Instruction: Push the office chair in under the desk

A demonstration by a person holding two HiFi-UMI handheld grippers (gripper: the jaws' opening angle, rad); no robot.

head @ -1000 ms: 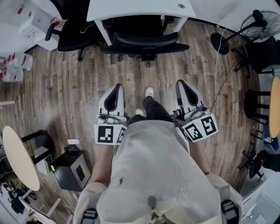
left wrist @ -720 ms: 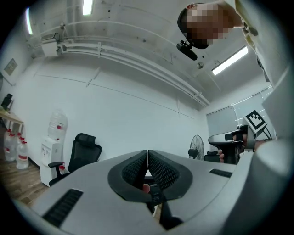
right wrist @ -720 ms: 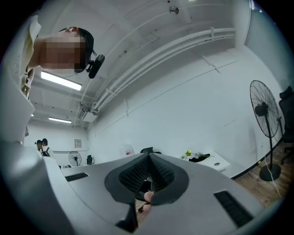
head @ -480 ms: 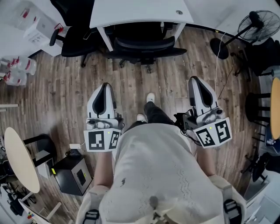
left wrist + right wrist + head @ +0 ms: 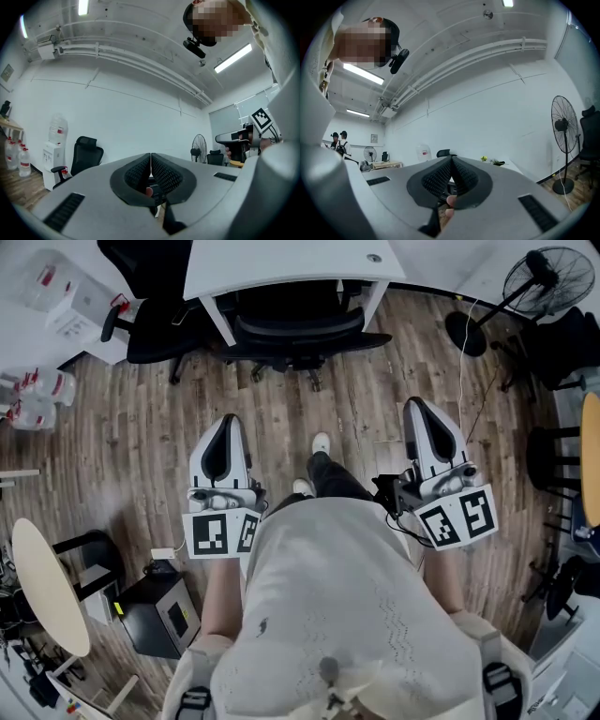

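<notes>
Though seemingly tucked in, black chair (image 5: 298, 326)

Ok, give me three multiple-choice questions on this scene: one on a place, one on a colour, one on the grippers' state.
1. Where is the office chair relative to the desk? A on top. B tucked under. C far behind.
2. What colour is the desk top? A black. B brown. C white.
3. Jaws of the left gripper and right gripper? A shut, empty. B wide open. C clamped on the chair.
Answers: 1 B, its seat sits beneath the desk top; 2 C, it shows white; 3 A, their pads meet, nothing between.
</notes>
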